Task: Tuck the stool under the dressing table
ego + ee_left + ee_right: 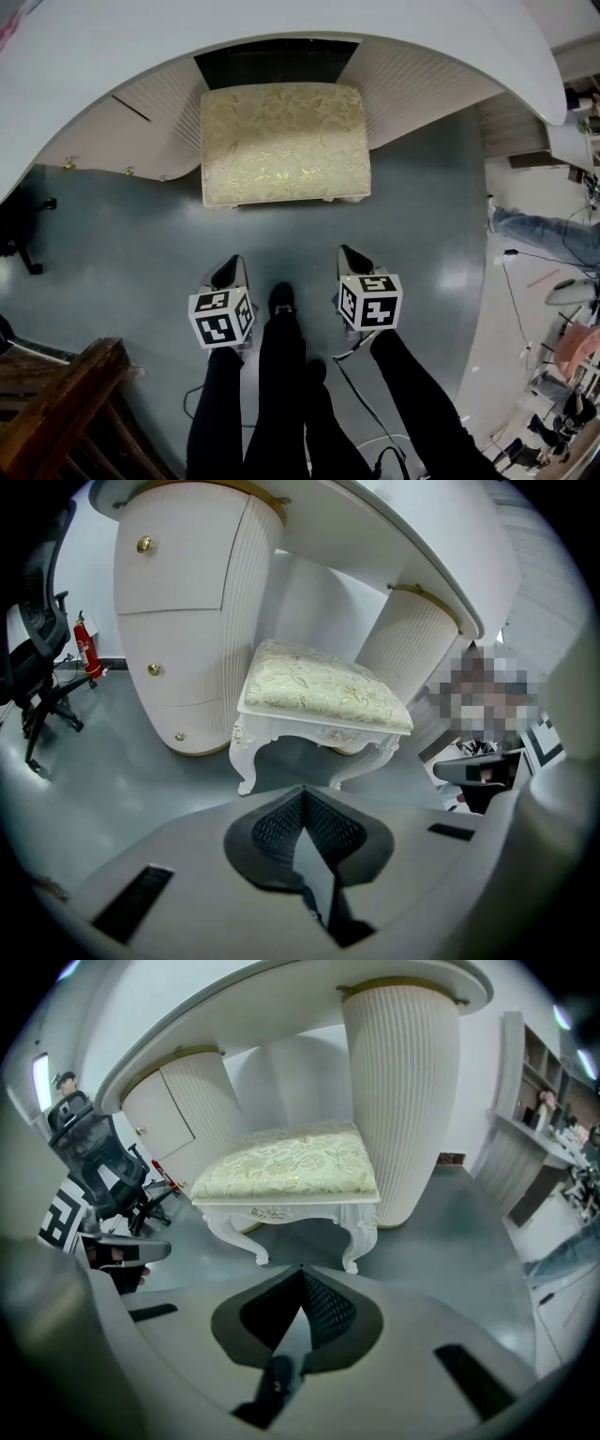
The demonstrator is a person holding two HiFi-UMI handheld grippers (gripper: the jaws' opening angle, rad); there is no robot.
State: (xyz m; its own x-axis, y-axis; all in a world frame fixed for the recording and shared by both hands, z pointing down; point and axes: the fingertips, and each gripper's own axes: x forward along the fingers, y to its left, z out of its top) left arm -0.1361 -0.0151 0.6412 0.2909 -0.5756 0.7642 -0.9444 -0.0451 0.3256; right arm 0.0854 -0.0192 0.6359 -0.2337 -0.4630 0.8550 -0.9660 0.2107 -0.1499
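short of the stool (284, 141), left claw (229, 270) and right claw (352, 258) are closed, empty; push its near edge evenly under the tabletop (281, 26).

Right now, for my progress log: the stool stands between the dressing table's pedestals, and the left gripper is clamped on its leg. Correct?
No. The left gripper view shows the left gripper shut on nothing, short of the stool, which does stand between the pedestals of the dressing table.

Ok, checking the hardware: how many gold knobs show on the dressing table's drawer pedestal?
3, running down the front of the drawer pedestal: top knob, middle knob and bottom knob. Its other faces are hidden, so there may be more.
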